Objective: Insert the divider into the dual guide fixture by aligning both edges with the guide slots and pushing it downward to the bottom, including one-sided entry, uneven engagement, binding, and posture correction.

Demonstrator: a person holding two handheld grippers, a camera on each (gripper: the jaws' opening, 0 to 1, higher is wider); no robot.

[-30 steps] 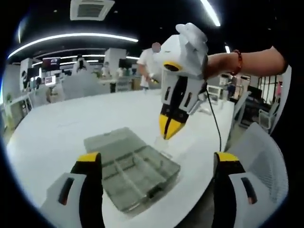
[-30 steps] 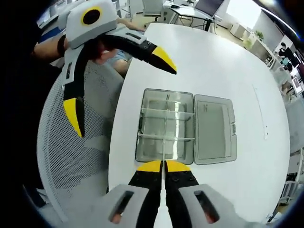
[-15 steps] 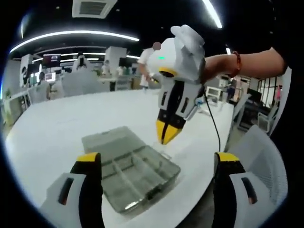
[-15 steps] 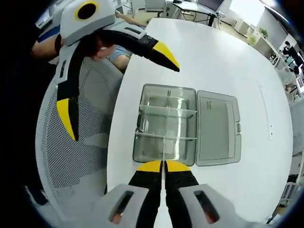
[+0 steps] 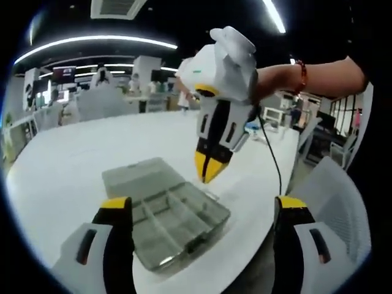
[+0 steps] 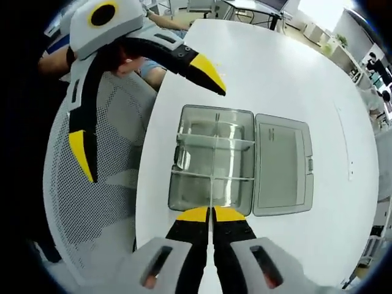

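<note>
A clear plastic compartment box [image 6: 211,160] lies on the white table, its hinged lid [image 6: 282,164] folded open flat to the right. Two cross dividers stand inside it. My right gripper [image 6: 211,214] is shut on a thin clear divider [image 6: 211,191], seen edge-on as a pale line reaching over the box's near wall. In the left gripper view the right gripper [image 5: 207,168] points steeply down just above the box [image 5: 168,215], with the divider [image 5: 212,191] faint below its yellow tips. My left gripper [image 5: 202,207] is wide open and holds nothing; it hovers at the table edge [image 6: 144,113].
The round white table [image 6: 288,79] has bare surface beyond the box. A white mesh chair [image 6: 92,208] stands against the table edge under the left gripper, also seen as the chair [image 5: 337,208]. A black cable [image 5: 275,165] trails from the right gripper. People and desks are far behind.
The right gripper has come lower and nearer the box with the divider, tilting slightly. The left gripper stays open, shifted a little; the box has not moved.
</note>
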